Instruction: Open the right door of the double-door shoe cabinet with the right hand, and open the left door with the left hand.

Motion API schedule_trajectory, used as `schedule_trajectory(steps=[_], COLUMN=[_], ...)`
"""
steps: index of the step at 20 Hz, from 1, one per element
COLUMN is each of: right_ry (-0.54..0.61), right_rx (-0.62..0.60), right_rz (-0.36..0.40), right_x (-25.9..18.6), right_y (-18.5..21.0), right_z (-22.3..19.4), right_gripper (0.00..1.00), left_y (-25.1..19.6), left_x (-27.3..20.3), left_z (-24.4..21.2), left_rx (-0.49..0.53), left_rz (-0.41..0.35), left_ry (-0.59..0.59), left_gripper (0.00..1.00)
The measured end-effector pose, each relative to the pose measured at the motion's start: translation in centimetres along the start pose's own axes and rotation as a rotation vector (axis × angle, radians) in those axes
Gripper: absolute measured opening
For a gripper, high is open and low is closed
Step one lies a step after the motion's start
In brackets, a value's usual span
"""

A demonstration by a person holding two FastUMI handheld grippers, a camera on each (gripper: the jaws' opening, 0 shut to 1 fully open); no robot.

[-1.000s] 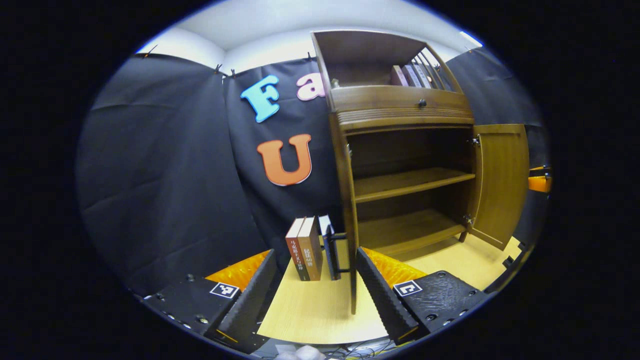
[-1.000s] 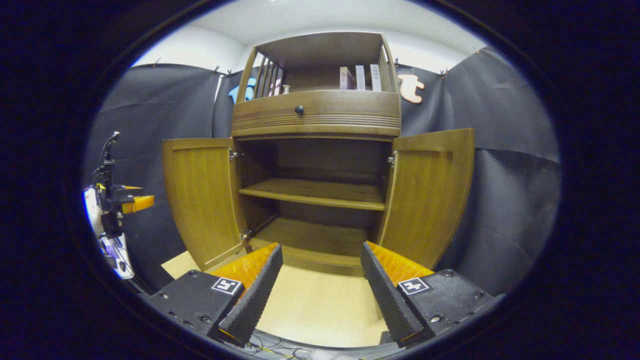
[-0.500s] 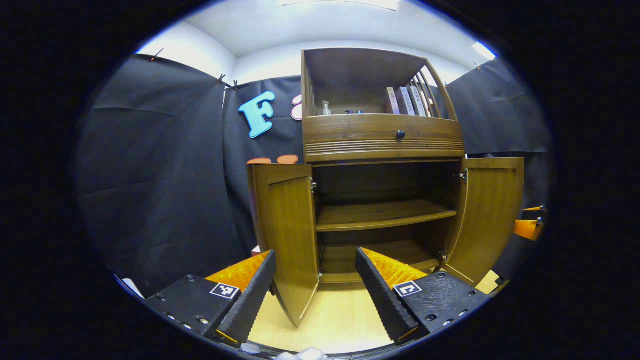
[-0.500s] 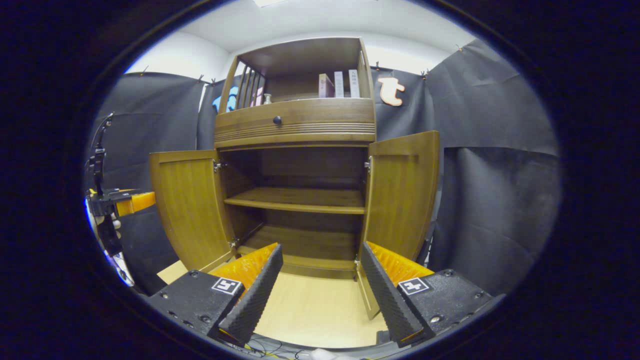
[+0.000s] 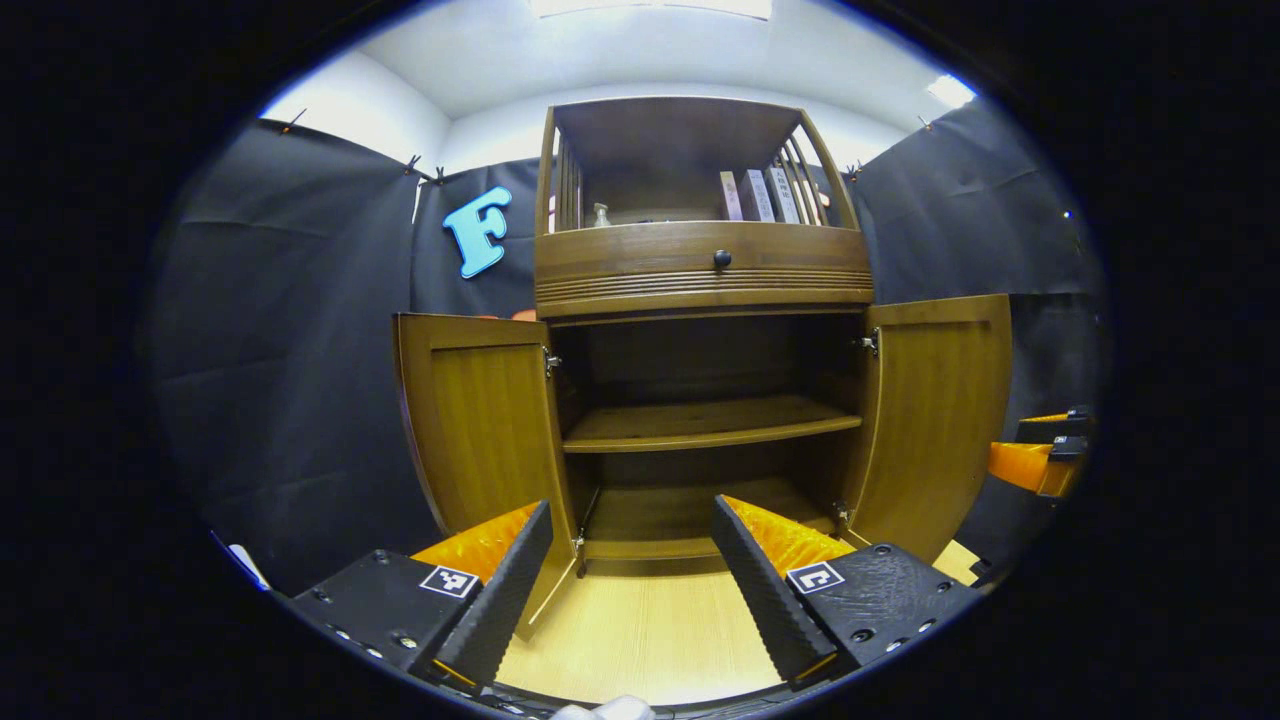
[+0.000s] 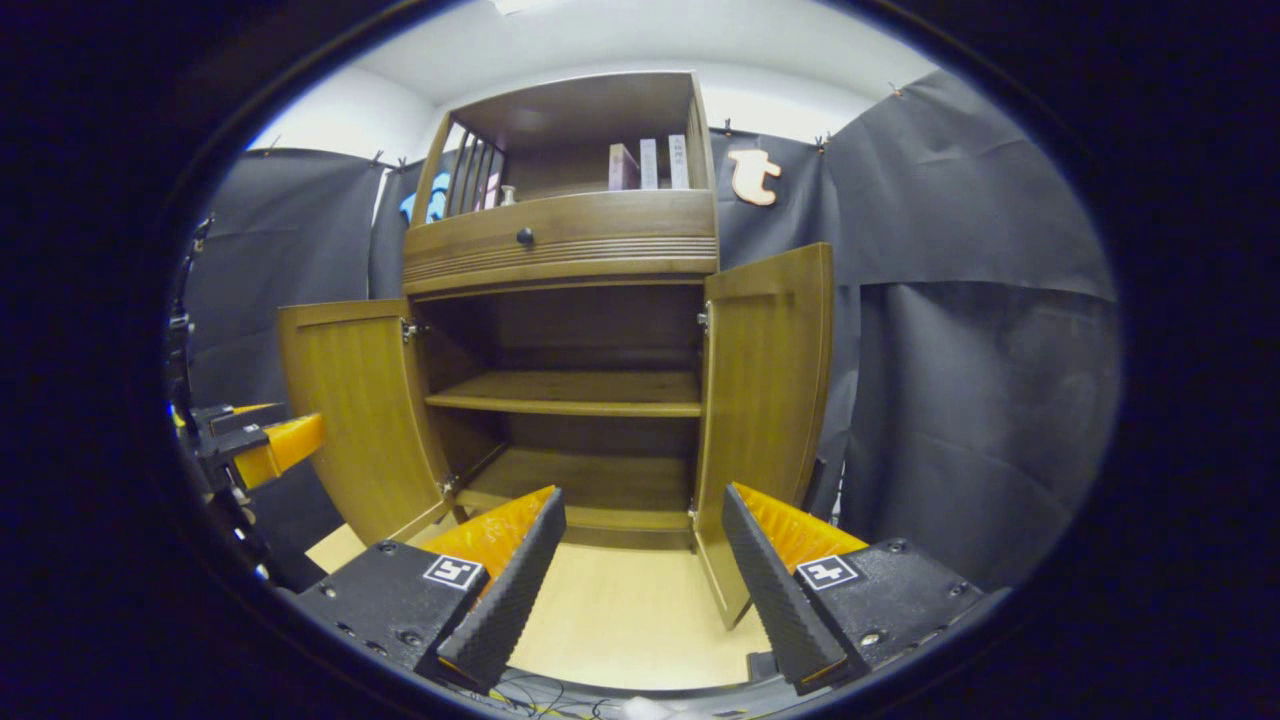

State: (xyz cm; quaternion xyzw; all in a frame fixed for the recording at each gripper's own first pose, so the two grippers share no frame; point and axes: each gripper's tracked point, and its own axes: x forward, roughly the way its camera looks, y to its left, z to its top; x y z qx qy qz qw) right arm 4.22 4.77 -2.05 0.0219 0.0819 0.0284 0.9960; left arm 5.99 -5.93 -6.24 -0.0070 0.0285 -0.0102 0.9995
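Both doors of the shoe cabinet (image 5: 705, 300) stand swung out: left door (image 5: 485, 425), right door (image 5: 935, 420). Inside the cabinet, a bare shelf (image 5: 705, 425); above it, a drawer knob (image 5: 721, 259) and books (image 5: 758, 195). Before the cabinet, left gripper (image 5: 630, 570) and right gripper (image 6: 640, 570) hang spread wide, holding nothing, clear of the doors.

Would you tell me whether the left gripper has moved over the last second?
Yes. The left gripper was edge-on to the left door, which stood between its fingers; it has swung right, round to face the cabinet front.
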Motion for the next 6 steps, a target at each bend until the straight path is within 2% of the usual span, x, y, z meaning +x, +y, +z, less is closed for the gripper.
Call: schedule_trajectory(steps=[4, 5, 6], right_ry=[0.002, -0.003, -0.009], right_rx=[-0.012, -0.014, -0.014], right_rz=[-0.001, -0.005, -0.011], right_x=[-0.3, -0.3, -0.3], right_y=[0.3, 0.2, 0.1], right_z=[-0.2, -0.1, 0.1], right_gripper=[1.00, 1.00, 1.00], left_y=[-1.5, -1.6, -1.6], left_x=[-0.3, -0.3, -0.4], left_z=[0.1, 0.1, 0.1], left_rx=[0.036, 0.038, 0.040], left_rz=[-0.034, -0.038, -0.039], left_ry=[-0.007, -0.009, -0.007], left_gripper=[1.00, 0.96, 0.96])
